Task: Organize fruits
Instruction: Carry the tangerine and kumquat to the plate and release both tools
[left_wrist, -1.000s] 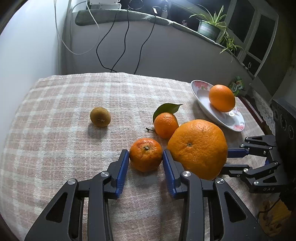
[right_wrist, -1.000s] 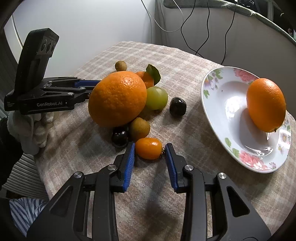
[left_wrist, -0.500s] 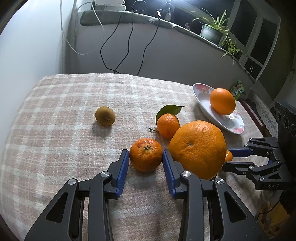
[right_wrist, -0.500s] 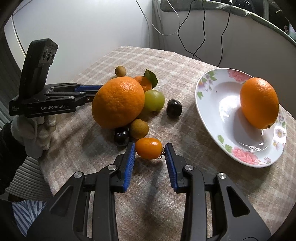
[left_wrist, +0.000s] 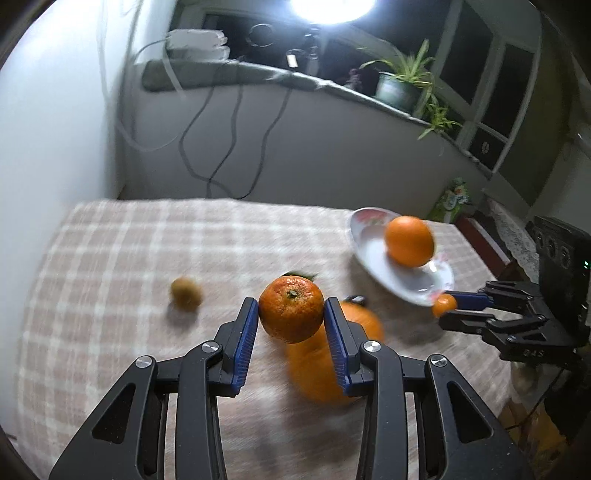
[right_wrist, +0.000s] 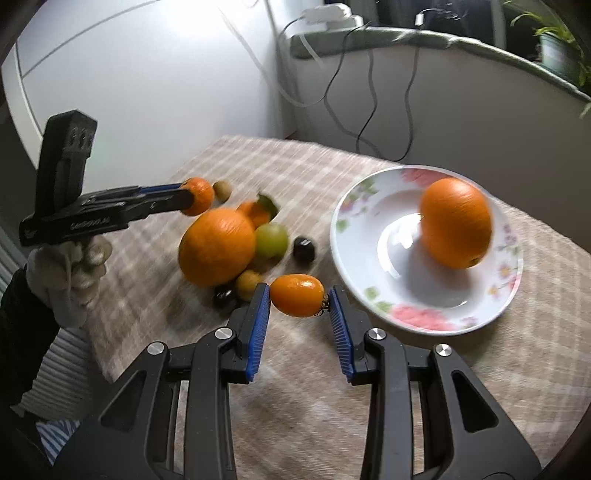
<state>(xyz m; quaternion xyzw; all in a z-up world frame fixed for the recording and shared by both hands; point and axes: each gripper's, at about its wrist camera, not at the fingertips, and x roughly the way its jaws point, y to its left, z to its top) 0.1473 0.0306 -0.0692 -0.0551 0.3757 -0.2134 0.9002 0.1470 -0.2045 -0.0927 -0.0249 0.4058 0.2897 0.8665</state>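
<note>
My left gripper (left_wrist: 291, 314) is shut on a mandarin (left_wrist: 291, 309) and holds it above the checked tablecloth; it also shows in the right wrist view (right_wrist: 197, 192). My right gripper (right_wrist: 298, 297) is shut on a small oval kumquat (right_wrist: 297, 295), lifted beside the flowered plate (right_wrist: 373, 295), and shows in the left wrist view (left_wrist: 445, 304). An orange (right_wrist: 456, 221) lies in the plate. A large orange (right_wrist: 216, 251), a leafed mandarin (right_wrist: 255, 212), a green fruit (right_wrist: 271, 240), a dark fruit (right_wrist: 304, 248), and a brown fruit (right_wrist: 247, 282) lie on the cloth.
A brown kiwi-like fruit (left_wrist: 185, 292) lies apart on the left of the cloth. A wall with hanging cables (left_wrist: 221, 147) stands behind the table. Potted plants (left_wrist: 402, 85) sit on the ledge. The table's edge is close on the right (left_wrist: 491, 273).
Both grippers have risen off the cloth, the left with the mandarin and the right with the kumquat. The right gripper has moved nearer the plate. The views are blurred by motion.
</note>
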